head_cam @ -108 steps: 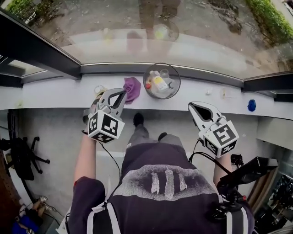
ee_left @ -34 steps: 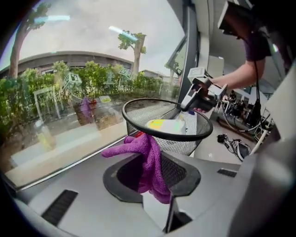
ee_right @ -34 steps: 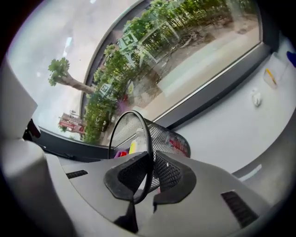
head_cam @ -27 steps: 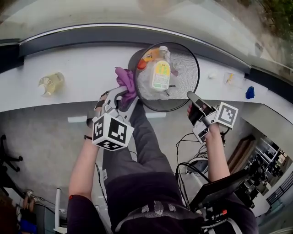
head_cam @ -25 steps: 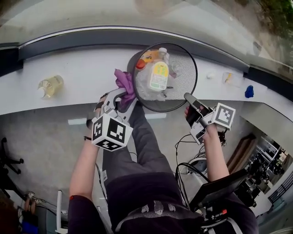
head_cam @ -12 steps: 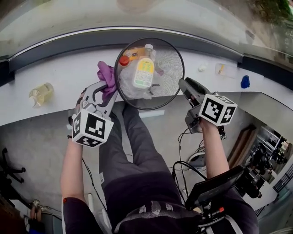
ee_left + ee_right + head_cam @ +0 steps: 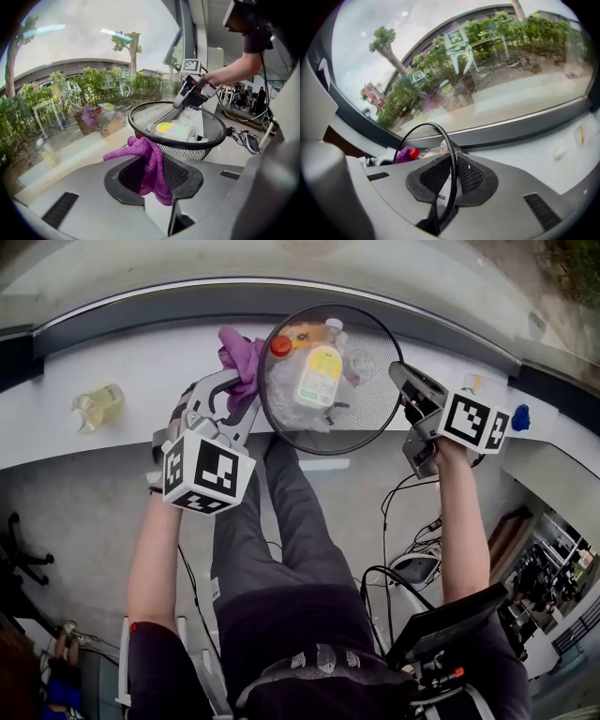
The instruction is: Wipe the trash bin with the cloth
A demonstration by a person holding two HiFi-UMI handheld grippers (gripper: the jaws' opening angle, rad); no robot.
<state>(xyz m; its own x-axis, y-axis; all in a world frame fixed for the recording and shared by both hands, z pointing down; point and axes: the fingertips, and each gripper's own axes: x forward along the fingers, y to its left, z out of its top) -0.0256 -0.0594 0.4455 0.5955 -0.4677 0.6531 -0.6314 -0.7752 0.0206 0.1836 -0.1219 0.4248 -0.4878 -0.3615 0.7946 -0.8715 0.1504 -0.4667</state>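
Right, you've got the purple cloth (image 7: 239, 354) pinched in your left gripper (image 7: 234, 392). The jaws are drawn in tight on a fold of it and the rest is bunched out ahead. That bunch is pressed against the outside of the trash bin (image 7: 380, 395), on the mesh wall just under the rim on your left. On the opposite side, your right gripper (image 7: 401, 379) has just been closing its jaws. The black rim wire runs right between them with the pads squeezed on the mesh either side, so the bin is braced. It sits at the front edge of the white ledge (image 7: 131, 371) with rubbish inside and a yellow-labelled bottle (image 7: 319, 376) on top. Whether its base rests on the ledge or is lifted, I can't tell. This reads as the very start of the wipe: cloth on, bin steadied, no stroke to judge. Next you'll want to sweep the cloth along the mesh and round the rim with firm, even pressure, holding the right clamp steady so the light bin doesn't tip and spill.
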